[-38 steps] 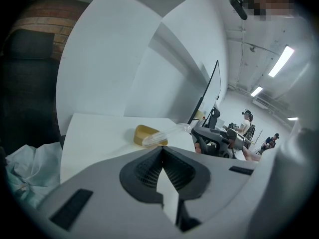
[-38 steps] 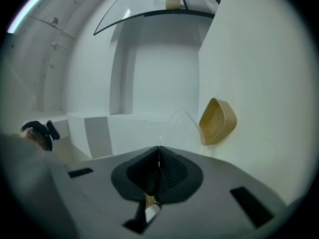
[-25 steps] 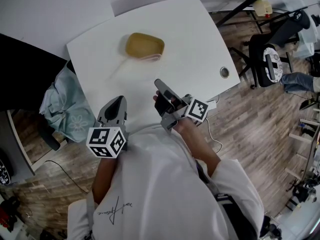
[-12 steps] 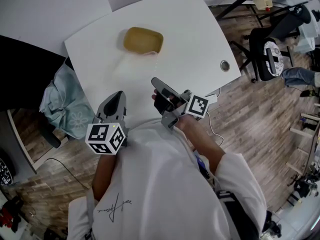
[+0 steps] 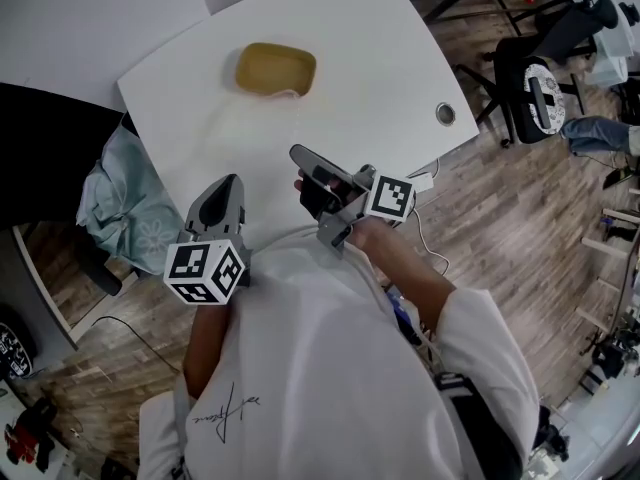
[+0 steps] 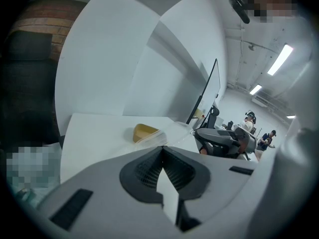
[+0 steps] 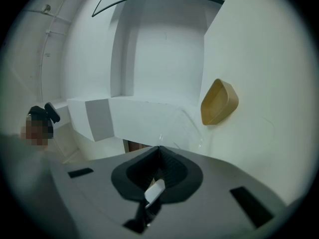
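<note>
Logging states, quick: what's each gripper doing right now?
Left gripper: closed, nothing between its jaws.
Right gripper: closed, nothing gripped.

A white table [image 5: 370, 58] with rounded corners was seen standing on a wooden floor [image 5: 500, 218], and a small round hole [image 5: 444, 114] was set into its top near the right edge. A tan dish [image 5: 275, 69] was laid toward the far side of the table, and a clear lid [image 6: 174, 132] was laid flat just beside it on the near side; whether the two touched could not be told.
</note>
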The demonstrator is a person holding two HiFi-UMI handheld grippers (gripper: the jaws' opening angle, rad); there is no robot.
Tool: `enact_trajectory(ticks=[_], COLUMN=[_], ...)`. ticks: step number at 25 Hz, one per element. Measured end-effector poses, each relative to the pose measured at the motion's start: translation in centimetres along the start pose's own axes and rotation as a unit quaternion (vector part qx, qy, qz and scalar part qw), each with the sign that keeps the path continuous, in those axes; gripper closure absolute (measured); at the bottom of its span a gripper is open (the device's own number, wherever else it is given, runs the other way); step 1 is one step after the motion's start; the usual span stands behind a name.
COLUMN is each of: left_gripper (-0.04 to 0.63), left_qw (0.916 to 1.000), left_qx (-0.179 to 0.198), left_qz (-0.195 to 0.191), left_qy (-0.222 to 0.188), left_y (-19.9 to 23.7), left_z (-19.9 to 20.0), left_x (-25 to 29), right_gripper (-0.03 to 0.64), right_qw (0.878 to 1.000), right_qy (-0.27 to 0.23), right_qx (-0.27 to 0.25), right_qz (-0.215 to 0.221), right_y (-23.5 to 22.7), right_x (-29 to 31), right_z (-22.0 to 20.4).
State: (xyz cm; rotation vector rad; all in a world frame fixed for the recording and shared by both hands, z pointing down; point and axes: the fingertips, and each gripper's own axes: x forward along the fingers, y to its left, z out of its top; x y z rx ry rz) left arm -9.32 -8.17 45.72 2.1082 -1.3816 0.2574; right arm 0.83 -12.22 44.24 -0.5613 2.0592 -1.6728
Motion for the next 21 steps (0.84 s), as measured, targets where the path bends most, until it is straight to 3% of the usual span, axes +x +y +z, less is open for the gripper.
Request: enact_trajectory(ticks=[21], left_gripper=[0.588], left_qw=[1.0], left_qx=[-0.003], left_qz=[0.0], left_qy=[0.003], left_y=[0.07], left_z=[0.19], left_x=[0.55], right_gripper=[0.606], right_qw=[1.0], right_qy=[0.007], right_qx=[-0.003], right_qz=[-0.008], right_y=[-0.05], right_x=[0.23], right_z=[0.47])
